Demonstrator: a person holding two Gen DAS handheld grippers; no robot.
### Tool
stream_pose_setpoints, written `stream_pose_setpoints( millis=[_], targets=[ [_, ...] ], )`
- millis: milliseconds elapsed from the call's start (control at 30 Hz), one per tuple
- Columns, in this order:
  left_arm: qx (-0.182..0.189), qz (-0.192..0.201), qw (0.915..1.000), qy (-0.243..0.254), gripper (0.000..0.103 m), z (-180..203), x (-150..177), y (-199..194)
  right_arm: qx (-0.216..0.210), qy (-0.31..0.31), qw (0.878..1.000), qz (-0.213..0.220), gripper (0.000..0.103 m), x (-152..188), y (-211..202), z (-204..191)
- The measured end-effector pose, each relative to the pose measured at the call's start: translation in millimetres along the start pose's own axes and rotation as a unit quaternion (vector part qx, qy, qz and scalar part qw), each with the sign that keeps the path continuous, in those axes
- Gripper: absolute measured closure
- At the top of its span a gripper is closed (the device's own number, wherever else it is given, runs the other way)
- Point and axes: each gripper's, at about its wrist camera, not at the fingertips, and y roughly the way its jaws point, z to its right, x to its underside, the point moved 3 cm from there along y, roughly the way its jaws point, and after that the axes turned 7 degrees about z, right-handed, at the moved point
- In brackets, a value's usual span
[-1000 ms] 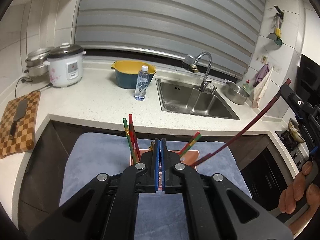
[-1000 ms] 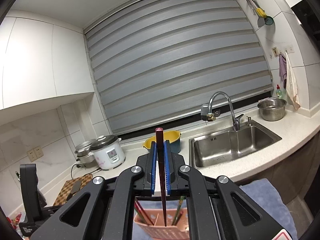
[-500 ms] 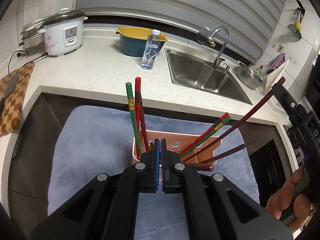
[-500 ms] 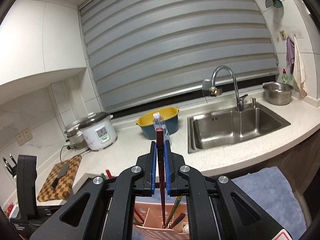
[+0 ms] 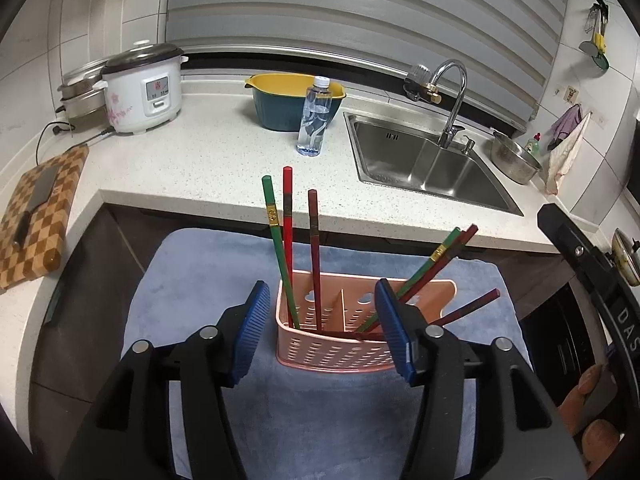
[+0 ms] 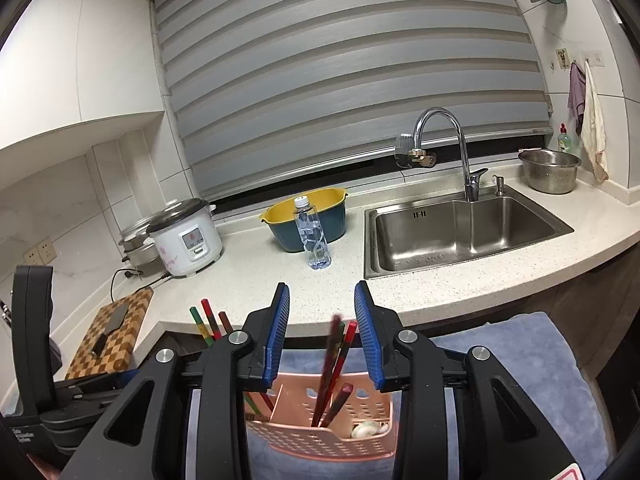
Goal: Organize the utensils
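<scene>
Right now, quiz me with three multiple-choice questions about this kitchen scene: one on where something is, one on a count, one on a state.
1. Where does the pink utensil basket stand?
A. in the sink
B. on the blue towel
C. on the cutting board

2. How many chopsticks stand in the basket's left compartment, as the left wrist view sees it?
A. one
B. three
C. six

3. How are the left gripper and right gripper?
A. both open
B. both shut
C. only the left is open

Answers: 1 B, towel shows all around the basket; 2 B, green, red and dark red sticks; 3 A, blue pads stand apart, gripping nothing.
</scene>
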Motion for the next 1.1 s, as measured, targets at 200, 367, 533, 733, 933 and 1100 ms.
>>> stream_pose_setpoints(
  millis=[200,367,533,733,933,1100],
  targets=[
    [-0.01,0.018,0.9996,0.02,0.041,11,0,-18,-0.002,-0.005,1.0,-0.005,0.061,3,-20,-2],
    [-0.022,0.036,0.9984,0.037,0.034,19,3,-38,0.001,-0.014,1.0,-0.008,0.055,8,-39,-4],
    [-0.023,0.041,0.998,0.041,0.032,23,10,-52,0.004,-0.02,1.0,-0.015,0.054,15,-59,-5],
    [-0.028,0.046,0.9973,0.049,0.028,28,23,-68,0.005,-0.018,0.999,-0.03,0.053,23,-78,-4],
    [-0.036,0.047,0.9967,0.056,0.023,29,36,-79,0.006,-0.014,0.999,-0.043,0.049,34,-95,-2],
    [-0.038,0.045,0.9966,0.058,0.023,31,48,-85,0.01,-0.032,0.998,-0.053,0.049,45,-107,-4]
  ],
)
